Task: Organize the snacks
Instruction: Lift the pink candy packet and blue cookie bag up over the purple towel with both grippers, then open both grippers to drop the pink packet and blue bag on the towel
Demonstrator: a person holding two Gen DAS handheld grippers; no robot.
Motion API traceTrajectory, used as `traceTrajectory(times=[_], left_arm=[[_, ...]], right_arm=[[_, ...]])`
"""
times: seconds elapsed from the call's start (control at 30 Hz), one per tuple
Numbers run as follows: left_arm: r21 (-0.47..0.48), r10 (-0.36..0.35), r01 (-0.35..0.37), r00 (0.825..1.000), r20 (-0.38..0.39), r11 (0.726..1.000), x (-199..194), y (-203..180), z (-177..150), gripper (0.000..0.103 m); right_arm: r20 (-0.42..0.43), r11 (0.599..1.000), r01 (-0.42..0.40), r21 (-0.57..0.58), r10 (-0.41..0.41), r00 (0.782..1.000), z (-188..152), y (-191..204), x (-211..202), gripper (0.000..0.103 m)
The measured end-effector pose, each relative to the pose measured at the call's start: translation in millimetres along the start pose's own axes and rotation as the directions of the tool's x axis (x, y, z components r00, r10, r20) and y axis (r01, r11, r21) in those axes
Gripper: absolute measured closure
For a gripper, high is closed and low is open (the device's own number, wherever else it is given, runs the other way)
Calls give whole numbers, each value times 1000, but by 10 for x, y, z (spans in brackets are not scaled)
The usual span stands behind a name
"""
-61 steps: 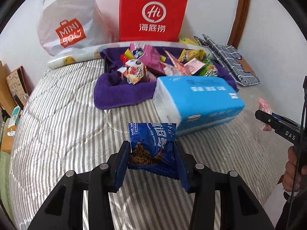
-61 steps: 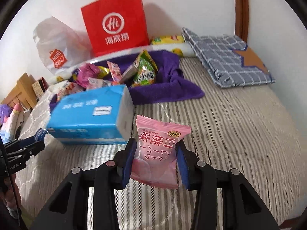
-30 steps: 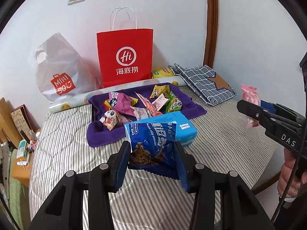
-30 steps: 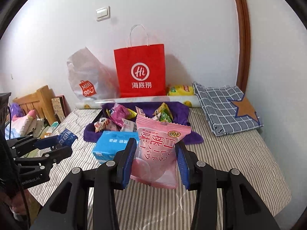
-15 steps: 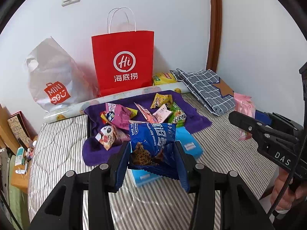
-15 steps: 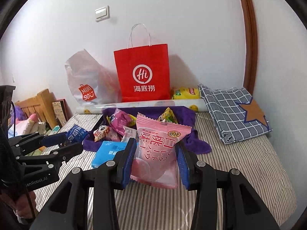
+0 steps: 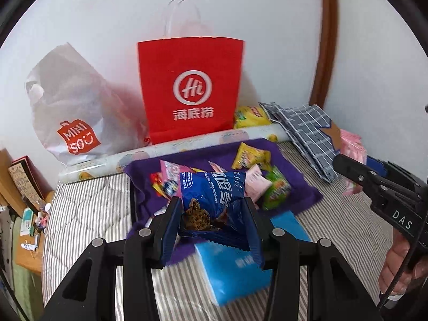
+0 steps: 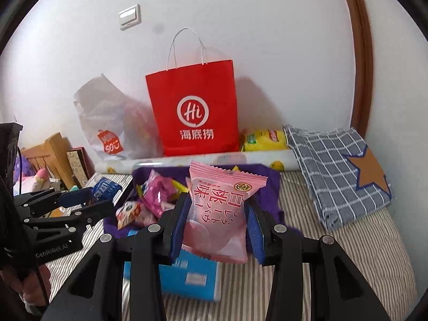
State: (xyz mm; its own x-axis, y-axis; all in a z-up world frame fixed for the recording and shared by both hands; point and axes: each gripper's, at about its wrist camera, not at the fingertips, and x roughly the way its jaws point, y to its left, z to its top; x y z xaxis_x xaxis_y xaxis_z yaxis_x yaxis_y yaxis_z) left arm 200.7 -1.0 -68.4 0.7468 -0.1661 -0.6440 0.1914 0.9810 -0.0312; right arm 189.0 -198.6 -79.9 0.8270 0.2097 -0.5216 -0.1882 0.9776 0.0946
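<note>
Your left gripper [image 7: 212, 223] is clamped on a blue cookie packet [image 7: 212, 200], raised over the purple cloth [image 7: 299, 187] where most snacks [image 7: 256, 176] lie loose. Your right gripper [image 8: 218, 220] pinches a pink peach packet [image 8: 220, 208] above the same pile. Judging from that heap, sorting has barely begun; both packets need placing.

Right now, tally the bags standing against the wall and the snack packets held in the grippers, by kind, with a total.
Red paper bag: 1
White plastic bag: 1
Blue cookie packet, in the left gripper: 1
Pink peach packet, in the right gripper: 1
Total: 4
</note>
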Motion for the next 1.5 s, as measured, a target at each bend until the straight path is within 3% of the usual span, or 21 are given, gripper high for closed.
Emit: traceTrajectory(times=[0.27,0.47,0.67,0.93,1.03,1.33,1.5], left_arm=[[-115,-8,8,1000,1,993,305,456,306,60],[-147,-34,29,999,-29,989,653,520,438,60],[-160,-92,77,992,-89,984,1095,459,463,60],[-156,-117,89,976,-184,984,1447,441,367,60],[-138,-96,70,976,-193,988,1497,407,335,60],[-129,-88,63,976,-197,990,1504,399,331,59],[-122,-81,57,975,-206,991,1506,385,334,57]], right_arm=[[-7,1000,-14,24,15,1000,266,-48,429,61],[-31,999,-31,35,32,999,403,-43,789,61],[-114,998,-49,43,54,992,320,-23,1240,61],[-257,999,-36,-37,25,966,46,95,1680,61],[-273,997,-9,-73,-12,962,-5,135,1739,61],[-260,998,-4,-55,-10,966,6,87,1734,60],[-255,998,1,-65,-17,967,-1,89,1719,52]])
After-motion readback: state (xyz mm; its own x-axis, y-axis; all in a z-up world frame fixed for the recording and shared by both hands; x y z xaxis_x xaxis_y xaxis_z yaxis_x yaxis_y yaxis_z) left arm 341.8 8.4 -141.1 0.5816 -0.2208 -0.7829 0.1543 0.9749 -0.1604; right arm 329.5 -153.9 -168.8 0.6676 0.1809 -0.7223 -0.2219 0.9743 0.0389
